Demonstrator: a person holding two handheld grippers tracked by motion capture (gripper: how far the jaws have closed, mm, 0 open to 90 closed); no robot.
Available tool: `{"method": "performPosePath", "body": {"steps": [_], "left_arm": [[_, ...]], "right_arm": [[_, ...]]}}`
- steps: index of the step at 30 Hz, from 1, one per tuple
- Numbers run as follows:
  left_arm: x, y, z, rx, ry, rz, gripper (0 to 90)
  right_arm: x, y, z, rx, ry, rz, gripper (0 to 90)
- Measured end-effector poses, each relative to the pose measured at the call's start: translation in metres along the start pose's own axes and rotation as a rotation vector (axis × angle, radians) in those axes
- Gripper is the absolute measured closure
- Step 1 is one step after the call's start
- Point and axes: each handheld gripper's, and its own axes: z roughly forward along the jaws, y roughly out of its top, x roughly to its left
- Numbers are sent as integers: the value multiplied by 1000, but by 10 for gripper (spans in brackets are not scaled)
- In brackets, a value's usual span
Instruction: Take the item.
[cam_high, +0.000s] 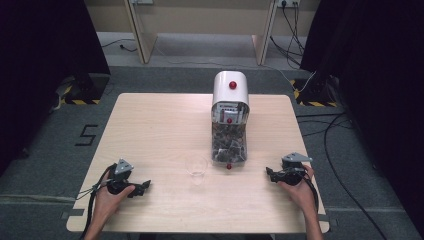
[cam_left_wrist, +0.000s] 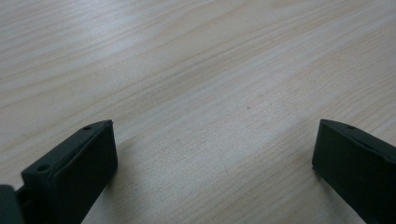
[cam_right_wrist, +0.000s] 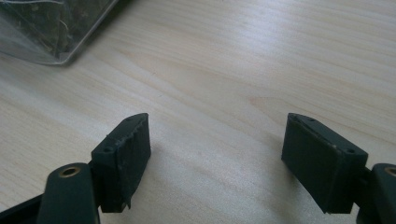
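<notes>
A white dispenser (cam_high: 229, 107) with a red knob on top stands at the table's middle back; its clear hopper (cam_high: 228, 142) holds dark pieces and ends in a small red tap. Just left of that tap stands an empty clear plastic cup (cam_high: 196, 168). My left gripper (cam_high: 144, 187) rests open on the table at the front left, jaws wide apart over bare wood (cam_left_wrist: 215, 126). At the front right my right gripper (cam_high: 270, 174) lies open too, nothing between its jaws (cam_right_wrist: 217, 140). A corner of the clear hopper (cam_right_wrist: 51, 28) shows at the upper left of the right gripper view.
The light wooden table (cam_high: 150, 130) sits on grey carpet. Cables (cam_high: 330, 145) run across the floor to the right, and a black cable trails from the left gripper off the front edge. Wooden furniture legs (cam_high: 142, 40) stand behind the table.
</notes>
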Motion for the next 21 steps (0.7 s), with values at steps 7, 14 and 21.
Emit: {"method": "performPosePath", "body": {"steps": [7,14,21], "left_arm": [[0,0,0,-1,1,-2,0],[0,0,0,0,1,-1,0],[0,0,0,0,1,-1,0]], "right_arm": [[0,0,0,0,-1,-1,245],[1,0,-1,3,1,5,245],[-1,-1,-3,-24,0,13,265]]}}
